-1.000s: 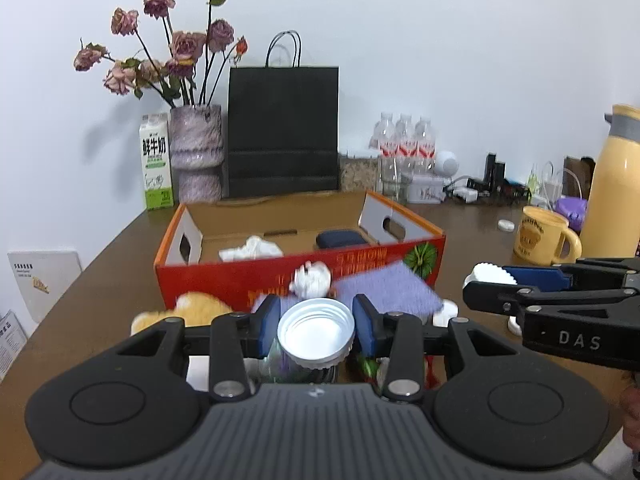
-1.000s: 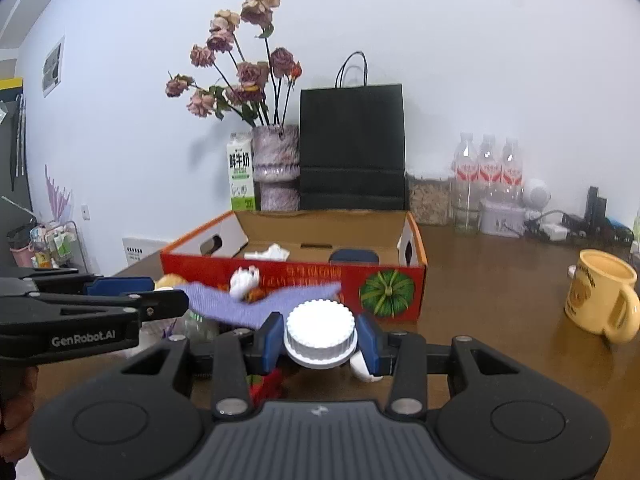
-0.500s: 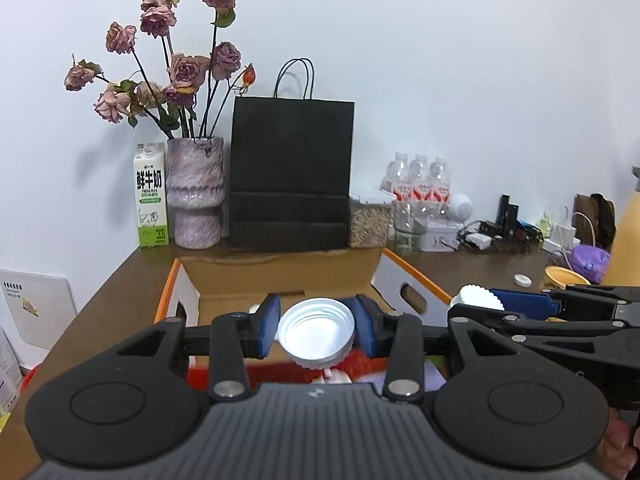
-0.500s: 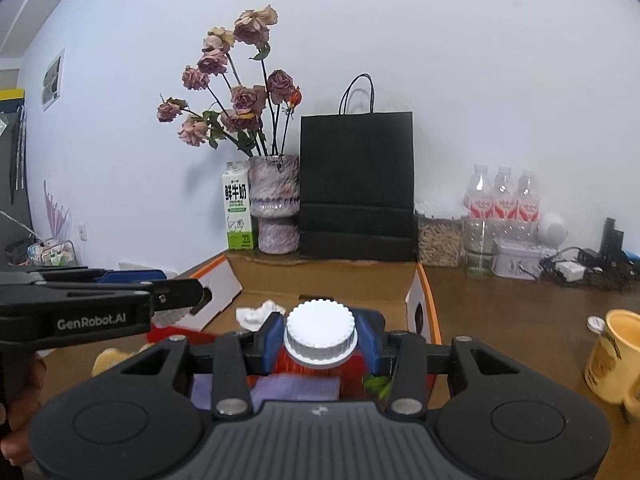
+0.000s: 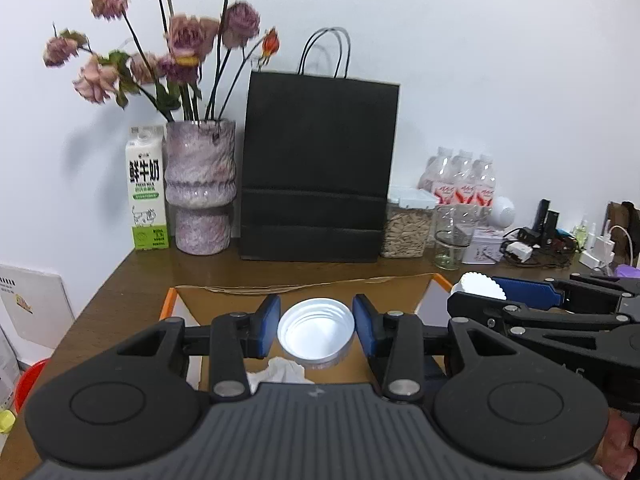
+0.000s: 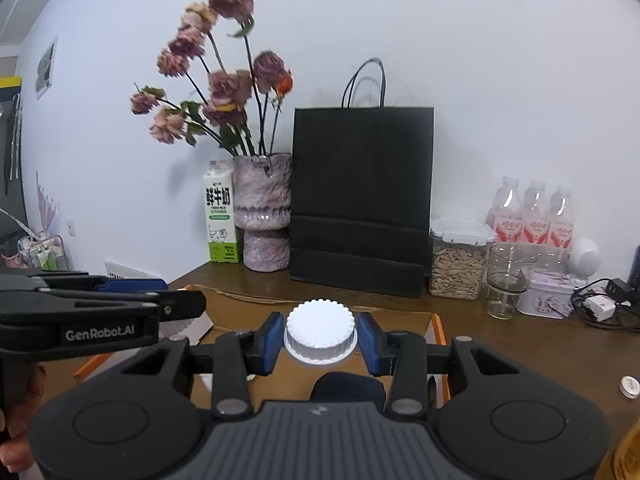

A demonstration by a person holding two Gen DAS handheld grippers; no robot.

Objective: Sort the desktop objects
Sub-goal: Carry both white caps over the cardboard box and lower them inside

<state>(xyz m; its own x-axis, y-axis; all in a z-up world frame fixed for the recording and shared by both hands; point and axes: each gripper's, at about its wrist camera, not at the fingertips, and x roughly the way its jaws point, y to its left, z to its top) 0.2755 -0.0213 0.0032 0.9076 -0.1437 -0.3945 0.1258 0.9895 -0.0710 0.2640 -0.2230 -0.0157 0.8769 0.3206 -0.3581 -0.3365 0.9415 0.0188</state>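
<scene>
While both tongs are held above an orange-edged cardboard box on the brown tabletop, each is seen clamped on a white item.

Item 1: left tongs. The blue pads are pressed against an open-mouthed white jar, its threaded rim turned toward the camera; what lies below the rim is hidden by the tongs' body. A crumpled white tissue is seen in the box just below it.

Item 2: right tongs. A ridged white lid is gripped between the blue pads, top side up, over the box interior. A dark blue object is partly seen in the box beneath it; what it is cannot be told.

Item 3: the tongs are held side by side, each visible at the edge of the other's view; the lid is visible in the left wrist view at the right tongs' tip.

Item 4: background, ranged along the white wall: a milk carton, a mottled purple vase with dried roses, a black paper bag, a clear container of seeds, an empty glass, three water bottles, a small tin and a tangle of chargers and cables.

Item 5: a small white cap is seen lying alone on the tabletop, right of the box.
</scene>
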